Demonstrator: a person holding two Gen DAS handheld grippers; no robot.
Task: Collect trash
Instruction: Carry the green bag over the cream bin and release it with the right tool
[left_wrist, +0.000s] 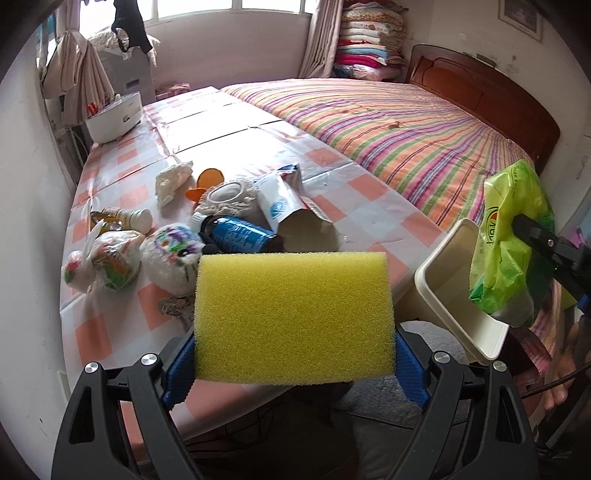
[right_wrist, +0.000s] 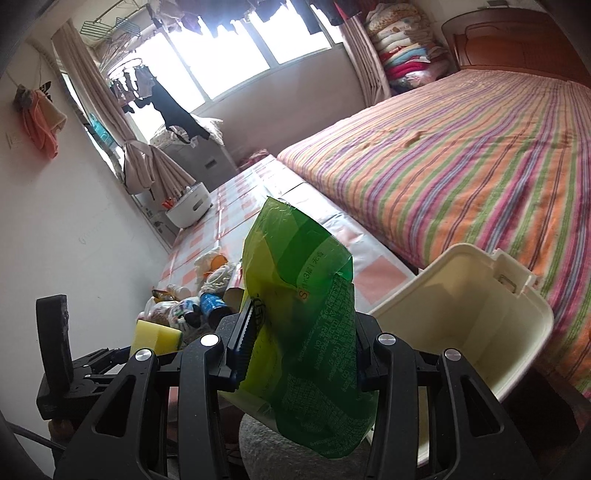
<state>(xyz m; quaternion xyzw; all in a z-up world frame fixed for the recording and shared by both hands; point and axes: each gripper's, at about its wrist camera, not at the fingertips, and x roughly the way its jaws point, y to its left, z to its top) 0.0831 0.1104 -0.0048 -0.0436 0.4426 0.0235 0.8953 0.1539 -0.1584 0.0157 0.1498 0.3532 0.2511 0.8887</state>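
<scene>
The left gripper (left_wrist: 295, 354) is pinching a yellow sponge (left_wrist: 293, 317) between its blue pads, the jaws standing wide around the block, which is filling the lower centre of the left wrist view. The right gripper (right_wrist: 295, 354) is clamping a green wrapper (right_wrist: 306, 332), its jaws drawn in close on the crumpled plastic; in the right wrist view the wrapper is rising through the middle of the frame, and in the left wrist view it is hanging at the right edge. A cream bin (right_wrist: 480, 317) is sitting tilted at the lower right of the right wrist view, just beside the wrapper, its mouth open toward the camera. Behind the sponge, a heap of trash is lying on the checked table (left_wrist: 122, 325): a blue can (left_wrist: 240, 234), a torn carton (left_wrist: 288, 206), a white bottle (left_wrist: 136, 219), knotted bags (left_wrist: 107, 264) and a crumpled tissue (left_wrist: 171, 181). A white cooker (left_wrist: 114, 118) is standing at the far left end of the table. A striped bed (left_wrist: 406, 140) is filling the upper right, running along the table's edge.
</scene>
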